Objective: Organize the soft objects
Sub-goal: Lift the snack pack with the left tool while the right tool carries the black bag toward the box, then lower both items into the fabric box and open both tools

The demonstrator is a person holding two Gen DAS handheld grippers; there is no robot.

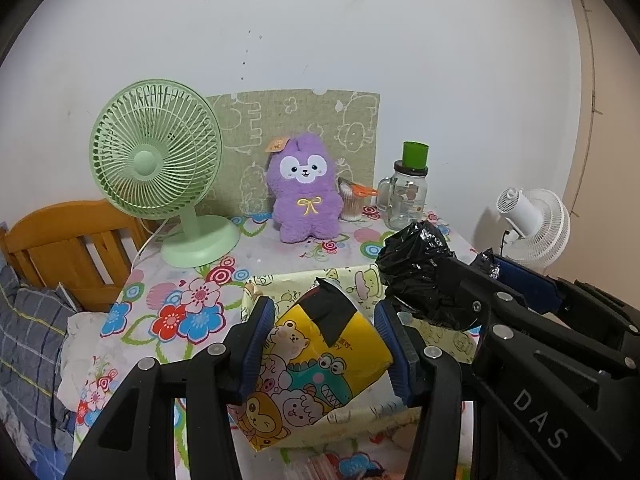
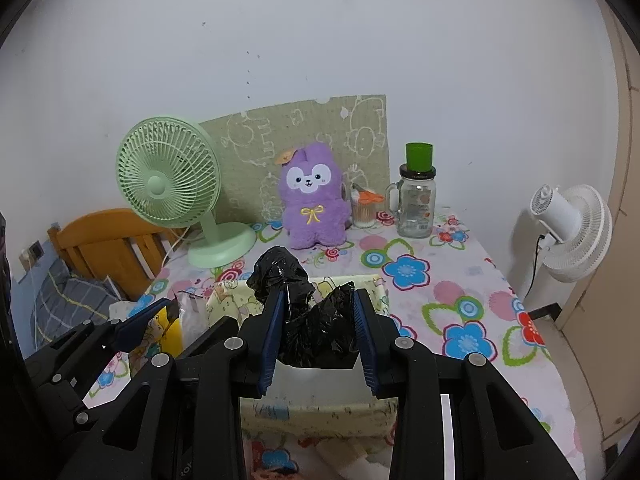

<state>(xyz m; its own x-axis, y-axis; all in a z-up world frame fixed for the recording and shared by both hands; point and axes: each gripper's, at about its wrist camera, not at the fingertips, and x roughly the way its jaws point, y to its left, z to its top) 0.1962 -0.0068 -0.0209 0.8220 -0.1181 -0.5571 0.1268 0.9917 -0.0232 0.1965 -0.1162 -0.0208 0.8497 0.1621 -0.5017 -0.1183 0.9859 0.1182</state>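
Table with floral tablecloth (image 2: 460, 304), set against a white wall; its right edge runs beside a white standing fan (image 2: 568, 236), its left edge beside a wooden bed headboard (image 1: 68, 248) with plaid bedding below. Far row along the wall, left to right: green desk fan (image 1: 160, 168), purple plush toy (image 1: 304, 192) leaning on a green patterned board (image 1: 296, 128), cotton-swab jar with orange scissors (image 1: 354, 200), glass mug-jar topped by a green cup (image 1: 408, 188). Open cloth lies between that row and the near items, and widely on the right half of the table. Near centre: pale yellow fabric storage box (image 2: 320, 408), open top. Left gripper (image 1: 326, 348), entering from the near edge, fingers closed against both sides of a yellow cartoon-print soft pack (image 1: 320, 360), held tilted over the box's left part. Right gripper (image 2: 318, 328), just right of it and level, fingers clamped on a crumpled black plastic bag (image 2: 312, 320) above the box interior; the bag bulges up past the fingertips. The two grippers sit side by side, close together.
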